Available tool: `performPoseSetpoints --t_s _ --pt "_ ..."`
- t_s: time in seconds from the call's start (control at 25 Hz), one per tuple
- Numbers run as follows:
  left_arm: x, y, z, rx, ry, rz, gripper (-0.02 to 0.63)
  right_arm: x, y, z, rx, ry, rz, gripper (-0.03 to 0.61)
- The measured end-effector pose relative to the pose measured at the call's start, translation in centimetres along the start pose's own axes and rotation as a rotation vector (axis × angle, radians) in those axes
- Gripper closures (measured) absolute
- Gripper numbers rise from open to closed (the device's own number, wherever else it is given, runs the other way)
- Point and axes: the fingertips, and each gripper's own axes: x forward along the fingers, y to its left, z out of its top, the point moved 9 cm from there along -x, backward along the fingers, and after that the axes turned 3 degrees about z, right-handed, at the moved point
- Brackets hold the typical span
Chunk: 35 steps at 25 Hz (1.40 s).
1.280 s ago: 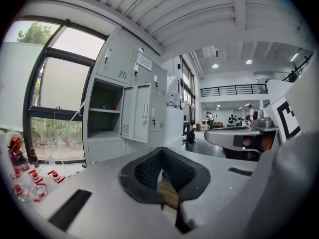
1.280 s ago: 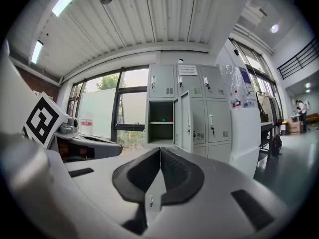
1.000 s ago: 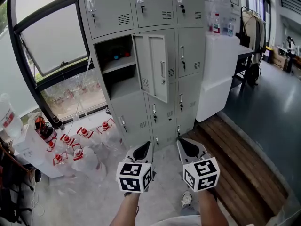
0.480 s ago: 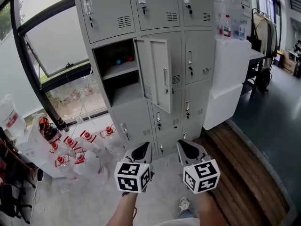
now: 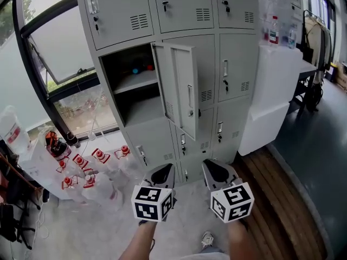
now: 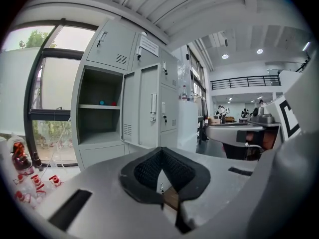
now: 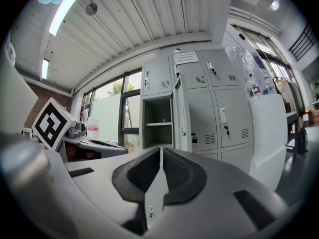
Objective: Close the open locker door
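Note:
The grey locker bank (image 5: 238, 69) stands ahead of me. One middle-row door (image 5: 181, 88) hangs open, swung out to the right of its compartment (image 5: 130, 85), which holds small coloured items on a shelf. Both grippers are low in the head view, well short of the lockers. My left gripper (image 5: 161, 173) is shut with nothing in it, and my right gripper (image 5: 212, 171) is shut and empty too. In the left gripper view the open door (image 6: 144, 108) shows beyond the left gripper (image 6: 160, 151). In the right gripper view the door (image 7: 178, 108) is nearly edge-on above the right gripper (image 7: 161, 151).
Several red-capped water jugs (image 5: 81, 169) lie on the floor at the left, under a tilted window (image 5: 54, 42). A white cabinet (image 5: 274, 91) with bottles (image 5: 274, 31) on top stands right of the lockers. A wooden strip (image 5: 276, 199) runs along the floor at the right.
The lockers have come nearer and stand larger in the head view, with the open door shifted slightly right. Both grippers keep their place in the view and stay shut.

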Motion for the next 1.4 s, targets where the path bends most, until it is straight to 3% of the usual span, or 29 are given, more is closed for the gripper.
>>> performPoseSetpoints --t_s 0.8,1.4 --pt "9.0 -0.9 4.7 -0.02 -0.042 0.147 0.606 7.1 -10.4 3.1 -0.048 -0.023 0.141 0.572" --pt "13.1 -0.6 4.8 -0.046 -0.045 0.248 0.606 12.4 -14.6 4.8 -0.083 -0.07 0.261 0.568"
